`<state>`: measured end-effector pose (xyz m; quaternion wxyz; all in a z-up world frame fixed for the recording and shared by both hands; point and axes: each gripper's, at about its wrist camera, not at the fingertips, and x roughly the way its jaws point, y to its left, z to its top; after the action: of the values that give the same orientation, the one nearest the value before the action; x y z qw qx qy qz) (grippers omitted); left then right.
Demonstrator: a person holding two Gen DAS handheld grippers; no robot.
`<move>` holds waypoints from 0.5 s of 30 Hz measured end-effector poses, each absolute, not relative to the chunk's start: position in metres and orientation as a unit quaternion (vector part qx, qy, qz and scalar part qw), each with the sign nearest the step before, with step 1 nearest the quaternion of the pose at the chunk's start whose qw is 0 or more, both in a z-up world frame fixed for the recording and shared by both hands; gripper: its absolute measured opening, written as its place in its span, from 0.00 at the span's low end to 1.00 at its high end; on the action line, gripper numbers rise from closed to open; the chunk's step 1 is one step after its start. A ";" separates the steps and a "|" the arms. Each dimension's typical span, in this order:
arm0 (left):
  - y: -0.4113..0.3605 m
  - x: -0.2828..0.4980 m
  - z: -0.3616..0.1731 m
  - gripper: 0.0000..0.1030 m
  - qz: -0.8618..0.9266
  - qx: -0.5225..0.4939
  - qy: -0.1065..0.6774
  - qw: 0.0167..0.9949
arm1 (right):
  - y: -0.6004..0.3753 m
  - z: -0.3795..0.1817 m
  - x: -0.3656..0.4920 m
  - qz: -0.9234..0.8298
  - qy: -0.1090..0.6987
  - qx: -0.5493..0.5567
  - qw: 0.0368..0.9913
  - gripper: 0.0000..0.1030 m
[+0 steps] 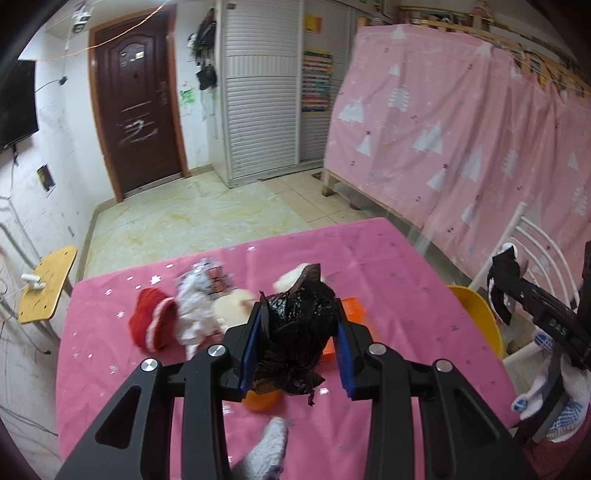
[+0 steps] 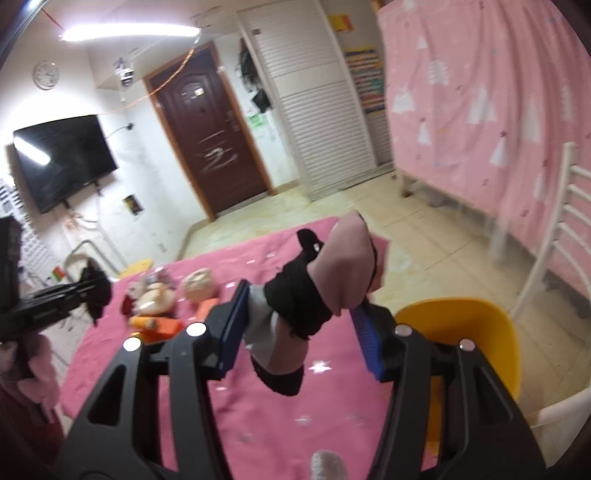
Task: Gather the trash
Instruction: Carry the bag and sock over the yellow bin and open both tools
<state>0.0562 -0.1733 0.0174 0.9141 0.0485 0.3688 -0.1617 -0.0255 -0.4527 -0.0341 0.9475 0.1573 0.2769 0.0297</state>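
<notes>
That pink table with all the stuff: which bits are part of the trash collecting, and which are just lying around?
Part of the job:
- black plastic bag, clamped in the left gripper
- pink-and-black cloth item, clamped in the right gripper

Just around:
- yellow chair
- television
- door

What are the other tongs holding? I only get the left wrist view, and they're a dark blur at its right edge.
Observer: The right tongs are clamped on a cloth bundle, pink, black and grey.
Operator: Is there more on that wall than the TV?
Observer: Yes, a round wall clock hangs above the TV.
Operator: Where does the light come from?
Observer: A lit ceiling tube, near the clock.
</notes>
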 end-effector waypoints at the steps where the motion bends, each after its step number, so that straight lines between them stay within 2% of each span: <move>1: -0.181 0.055 0.018 0.27 -0.168 0.052 0.368 0.913 | -0.458 -0.035 -0.027 0.020 0.275 0.154 0.949 0.51; 15: -0.278 0.052 0.019 0.27 -0.229 0.097 0.375 0.893 | -0.517 -0.056 -0.019 -0.100 0.280 0.100 0.949 0.53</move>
<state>0.0517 -0.2780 0.0186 0.8932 0.0969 0.3748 -0.2287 -0.0188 -0.5166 -0.0561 0.9493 0.1003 0.2804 -0.1004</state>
